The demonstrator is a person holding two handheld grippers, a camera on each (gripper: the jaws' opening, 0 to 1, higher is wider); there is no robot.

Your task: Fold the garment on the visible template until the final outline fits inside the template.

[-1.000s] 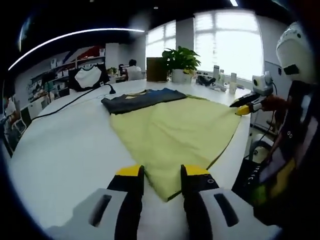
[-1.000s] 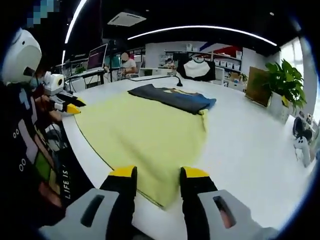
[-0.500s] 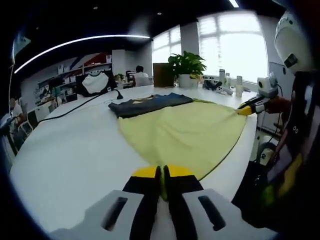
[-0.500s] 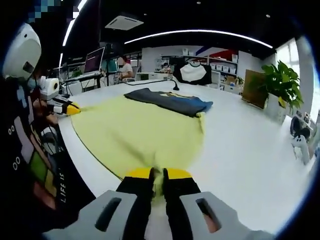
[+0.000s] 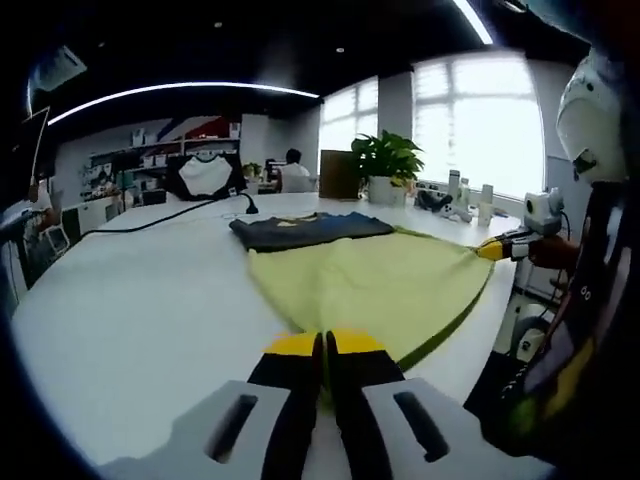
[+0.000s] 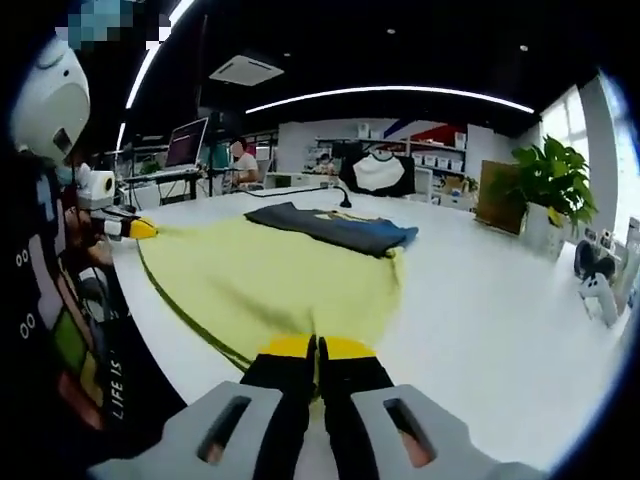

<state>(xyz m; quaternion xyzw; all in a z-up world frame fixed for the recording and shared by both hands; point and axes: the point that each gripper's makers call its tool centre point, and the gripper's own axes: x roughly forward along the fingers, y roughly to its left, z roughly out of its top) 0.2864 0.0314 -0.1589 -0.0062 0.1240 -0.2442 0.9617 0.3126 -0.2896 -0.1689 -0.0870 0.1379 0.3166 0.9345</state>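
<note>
Left gripper view: the white tabletop (image 5: 130, 300) carries a dark garment (image 5: 308, 229) at its far side, with a black cable (image 5: 160, 205) running across the surface behind it. A potted plant (image 5: 385, 165) and several bottles (image 5: 468, 198) stand near the windows. A person sits at a desk in the background. My left tool (image 5: 325, 345) is clenched on the near corner of the yellow-green garment (image 5: 380, 285), which spreads flat from the jaws toward the dark garment and touches its edge. My right tool (image 5: 492, 250) enters from the right, gripping the opposite corner.

Right gripper view: the same tabletop (image 6: 480, 300) extends to the right, where the potted plant (image 6: 545, 185) stands. A monitor (image 6: 188, 142) and a black-and-white shirt on display (image 6: 378, 172) are in the background. My right tool (image 6: 318, 348) is clenched on a corner of the yellow-green garment (image 6: 280, 275). The dark garment (image 6: 330, 225) lies at the cloth's far edge. My left tool (image 6: 135, 229) holds the cloth's other near corner at the left. My body stands close along the left side.
</note>
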